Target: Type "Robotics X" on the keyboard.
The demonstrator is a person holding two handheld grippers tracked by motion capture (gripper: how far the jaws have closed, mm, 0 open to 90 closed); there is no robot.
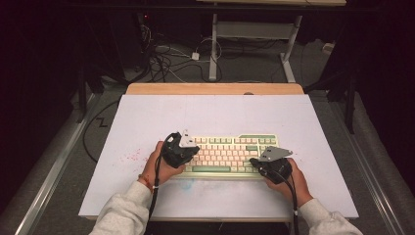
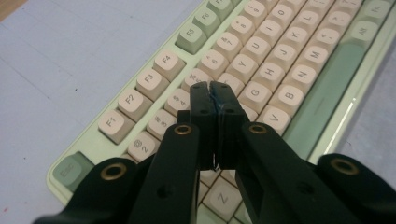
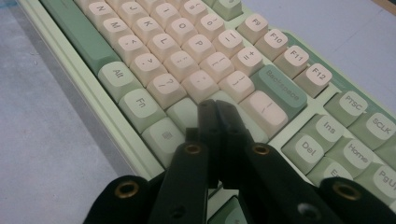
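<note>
- The keyboard [image 1: 227, 154] lay in the lower centre of the high view, directly under both claws
- The white board [image 1: 215, 115] was bare above it and to both sides
- The left gripper [image 2: 211, 88] was closed, empty, above the number row
- The right gripper [image 3: 215, 106] was closed, empty, near the Backspace key [image 3: 280, 88]

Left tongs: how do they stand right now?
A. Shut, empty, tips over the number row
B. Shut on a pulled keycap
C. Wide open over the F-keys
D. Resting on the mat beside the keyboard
A: in the left gripper view the left tongs have their jaws pressed together with nothing between them, tips above the number row of the keyboard.
</note>
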